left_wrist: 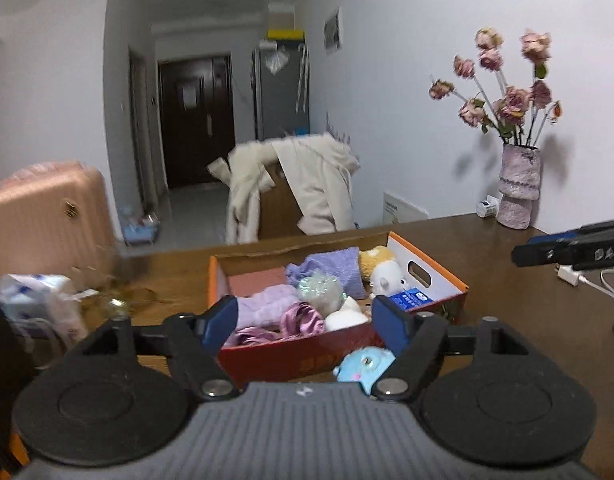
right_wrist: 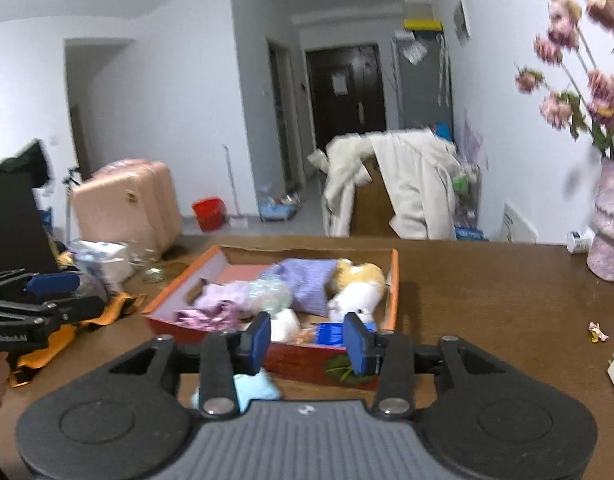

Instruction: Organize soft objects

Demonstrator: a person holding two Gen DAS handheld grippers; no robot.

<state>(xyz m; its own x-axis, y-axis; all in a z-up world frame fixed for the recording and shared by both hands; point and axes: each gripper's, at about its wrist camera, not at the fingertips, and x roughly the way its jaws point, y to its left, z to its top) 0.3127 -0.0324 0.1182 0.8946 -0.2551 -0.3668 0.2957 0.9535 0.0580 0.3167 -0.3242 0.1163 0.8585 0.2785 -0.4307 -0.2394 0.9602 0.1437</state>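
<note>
1. Hard to make out: both views are motion-blurred. The blue toy lies on the table just in front of the box; the left gripper's right finger hides part of it, and in the right wrist view only a pale blue corner shows behind the right gripper.
2. The box's contents overlap, so several shapes stay unclear: a lilac cloth, a purple fuzzy piece, a shiny pink scrunchie, a white plush and a yellow plush behind it. A blue packet sits at the near right corner.
3. Left gripper: jaws wide apart, nothing between them; the box is seen beyond the gap.
4. Right gripper: jaws partly apart, pads gripping nothing.
5. The vase of dried roses is cut off at the right edge in the right wrist view.
6. Surface: a brown wooden table, with a white cable at its right.
7. Room: white walls, a dark door, a pink suitcase, a cream coat draped over a cardboard box, a red bucket.
</note>
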